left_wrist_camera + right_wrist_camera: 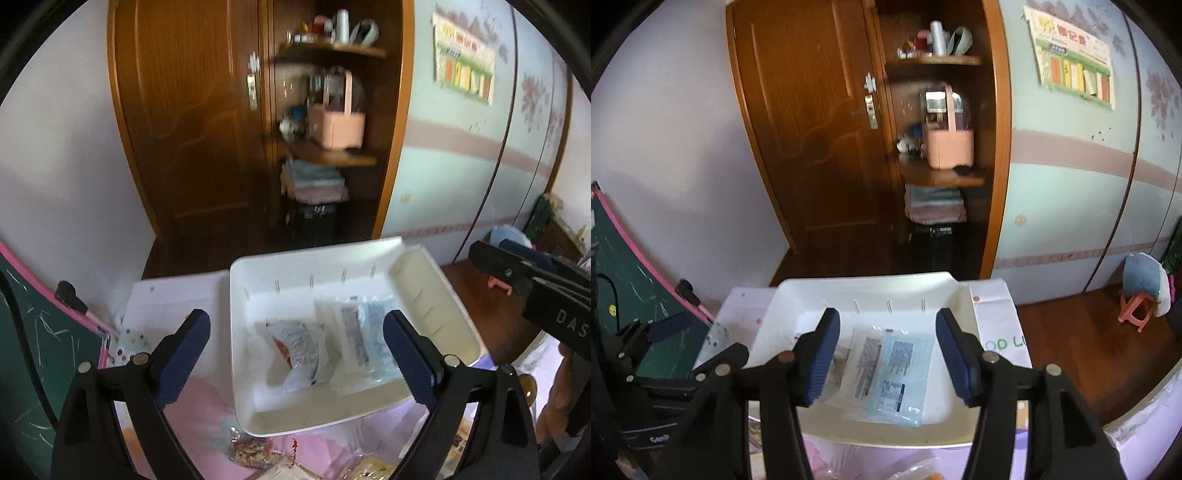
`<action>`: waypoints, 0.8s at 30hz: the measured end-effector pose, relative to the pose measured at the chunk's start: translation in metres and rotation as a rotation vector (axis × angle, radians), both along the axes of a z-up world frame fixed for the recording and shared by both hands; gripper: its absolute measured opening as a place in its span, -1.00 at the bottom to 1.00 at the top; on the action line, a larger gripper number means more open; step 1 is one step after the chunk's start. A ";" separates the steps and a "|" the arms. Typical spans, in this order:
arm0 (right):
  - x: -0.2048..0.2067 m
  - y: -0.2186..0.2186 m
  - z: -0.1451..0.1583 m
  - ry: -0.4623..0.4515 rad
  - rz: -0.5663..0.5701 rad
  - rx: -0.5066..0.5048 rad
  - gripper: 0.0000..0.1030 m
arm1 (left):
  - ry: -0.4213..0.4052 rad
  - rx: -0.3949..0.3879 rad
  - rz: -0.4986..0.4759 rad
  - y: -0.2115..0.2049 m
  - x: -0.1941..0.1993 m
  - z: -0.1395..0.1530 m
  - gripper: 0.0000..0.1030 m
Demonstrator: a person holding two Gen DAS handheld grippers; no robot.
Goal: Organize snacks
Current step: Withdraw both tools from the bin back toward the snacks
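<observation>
Both grippers hover empty, fingers spread, over a white bin (pixel 280 269) holding 3 snack packets (pixel 886 373).

Loose snacks (pixel 255 452) apparently lie below the left gripper (pixel 295 354); the right gripper (pixel 886 356) risks colliding.

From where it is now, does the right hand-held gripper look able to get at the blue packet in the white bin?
Probably yes. The right hand-held gripper is open and empty, and the blue packet lies on top in the open white bin, with nothing between them.
</observation>
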State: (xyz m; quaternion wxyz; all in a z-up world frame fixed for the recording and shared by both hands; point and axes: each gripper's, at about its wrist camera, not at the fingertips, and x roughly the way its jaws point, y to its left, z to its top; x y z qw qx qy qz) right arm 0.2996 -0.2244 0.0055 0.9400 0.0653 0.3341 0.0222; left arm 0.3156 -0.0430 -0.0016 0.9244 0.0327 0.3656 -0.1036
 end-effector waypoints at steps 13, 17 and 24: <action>-0.064 0.020 0.040 -0.084 0.078 -0.069 0.06 | -0.032 -0.012 0.025 0.017 -0.064 0.045 0.83; -0.088 0.021 0.050 -0.084 0.082 -0.044 0.06 | -0.037 -0.030 0.040 0.027 -0.087 0.059 0.83; -0.135 0.028 0.063 -0.092 0.061 -0.080 0.12 | -0.031 -0.045 0.047 0.043 -0.129 0.077 0.83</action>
